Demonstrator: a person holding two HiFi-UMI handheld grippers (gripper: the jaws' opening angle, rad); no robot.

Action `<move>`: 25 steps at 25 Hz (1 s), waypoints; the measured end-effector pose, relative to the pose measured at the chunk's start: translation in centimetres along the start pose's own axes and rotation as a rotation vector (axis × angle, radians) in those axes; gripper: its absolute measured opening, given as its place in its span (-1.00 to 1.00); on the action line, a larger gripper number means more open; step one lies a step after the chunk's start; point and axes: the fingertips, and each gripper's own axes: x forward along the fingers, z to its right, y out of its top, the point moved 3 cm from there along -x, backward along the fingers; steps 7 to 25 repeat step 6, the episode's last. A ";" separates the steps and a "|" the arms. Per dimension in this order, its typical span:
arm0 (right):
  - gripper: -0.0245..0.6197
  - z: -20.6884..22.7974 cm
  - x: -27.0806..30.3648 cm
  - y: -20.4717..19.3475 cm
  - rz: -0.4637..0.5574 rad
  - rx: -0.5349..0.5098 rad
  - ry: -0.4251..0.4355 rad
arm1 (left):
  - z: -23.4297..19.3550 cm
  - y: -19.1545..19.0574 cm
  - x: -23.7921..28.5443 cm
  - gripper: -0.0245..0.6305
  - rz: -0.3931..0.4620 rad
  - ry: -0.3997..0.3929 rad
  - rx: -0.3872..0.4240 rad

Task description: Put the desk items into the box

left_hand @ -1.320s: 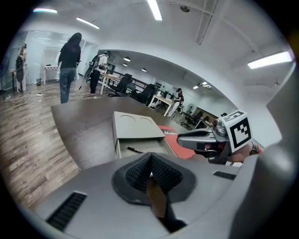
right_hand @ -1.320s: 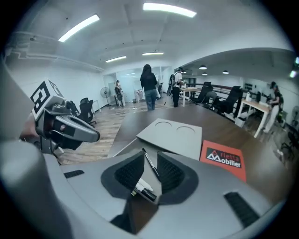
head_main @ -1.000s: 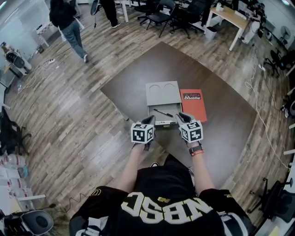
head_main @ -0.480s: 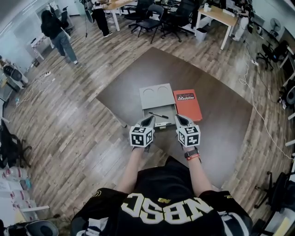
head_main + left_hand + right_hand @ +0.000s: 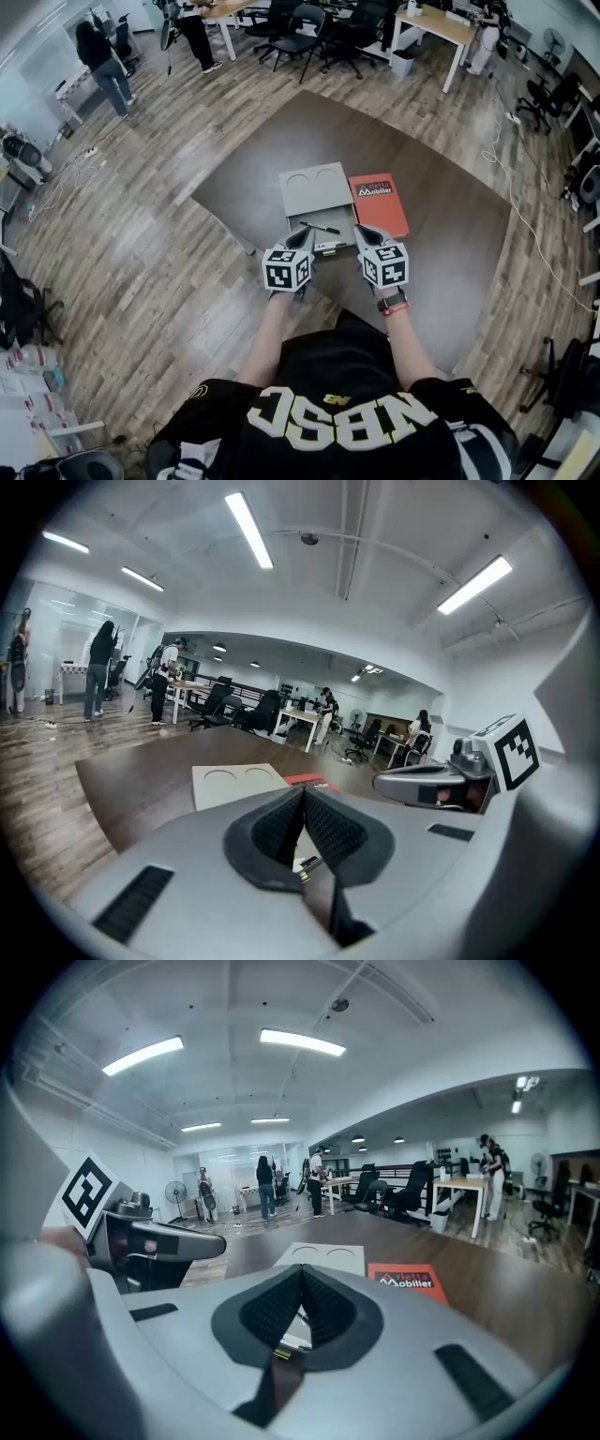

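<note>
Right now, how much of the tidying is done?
A black pen already lies in the open gray box. Nothing is in hand: the left gripper and right gripper are both shut and empty. The red book lies beside the box, not packed yet.

Pen (image 5: 321,228) in box (image 5: 316,192), booklet (image 5: 379,202) right

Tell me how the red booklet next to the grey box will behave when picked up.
The red booklet lies flat on the table and looks thin, so getting jaws under an edge is probably awkward. Held by one corner, it would likely sag. It looks light and, being flat, should not roll.
</note>
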 end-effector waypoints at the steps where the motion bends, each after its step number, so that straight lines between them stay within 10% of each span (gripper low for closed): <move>1: -0.90 0.0 0.1 0.0 -0.002 -0.002 0.001 | 0.0 0.0 0.1 -0.88 0.000 0.000 -0.001; 25: -0.90 0.3 0.3 -0.1 -0.011 -0.010 0.003 | -0.1 0.0 0.7 -0.88 -0.003 -0.004 -0.004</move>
